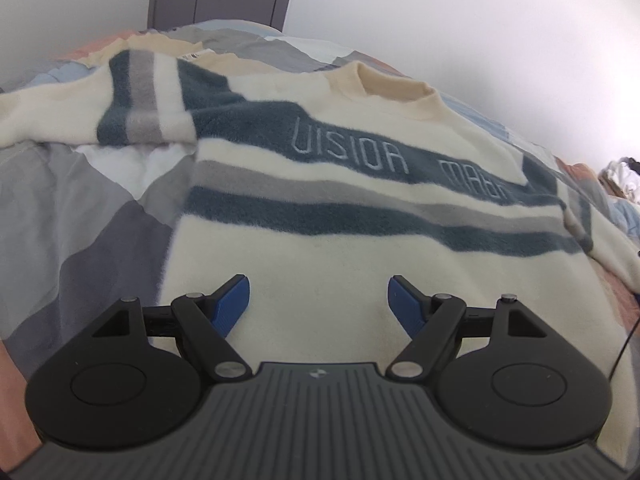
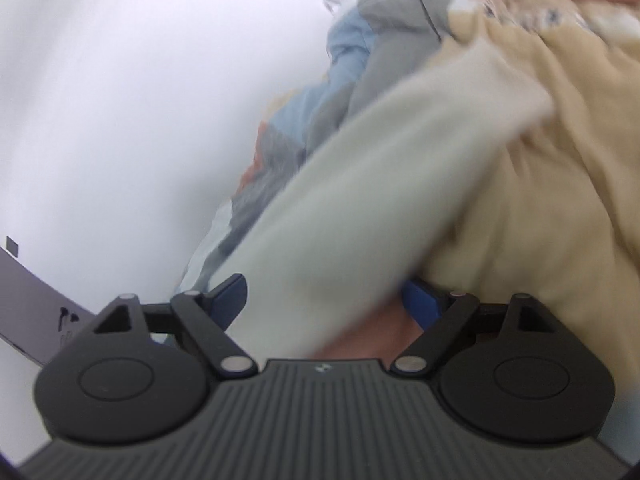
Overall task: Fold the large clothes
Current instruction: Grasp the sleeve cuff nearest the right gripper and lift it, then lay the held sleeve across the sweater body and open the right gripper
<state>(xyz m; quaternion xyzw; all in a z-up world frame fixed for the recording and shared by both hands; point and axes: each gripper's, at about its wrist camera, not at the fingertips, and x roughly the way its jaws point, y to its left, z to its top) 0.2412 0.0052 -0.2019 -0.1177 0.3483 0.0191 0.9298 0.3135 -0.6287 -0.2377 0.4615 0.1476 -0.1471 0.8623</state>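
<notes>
Left wrist: sweater [image 1: 360, 184] lies ahead of, seemingly beneath, splayed claw [image 1: 319, 304].

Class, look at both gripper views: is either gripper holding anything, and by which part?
The left gripper is open above the sweater, holding nothing. The right gripper has cream cloth between its fingers; a hold cannot be told.

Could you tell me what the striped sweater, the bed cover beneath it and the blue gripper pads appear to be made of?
The sweater looks like soft brushed fleece or a fuzzy knit: its stripe edges are hazy and its surface is matte. The bed cover seems to be thin woven or quilted fabric, smooth with sharp creases. The blue pads of the left gripper look like ribbed rubber or plastic, though that is uncertain.
</notes>
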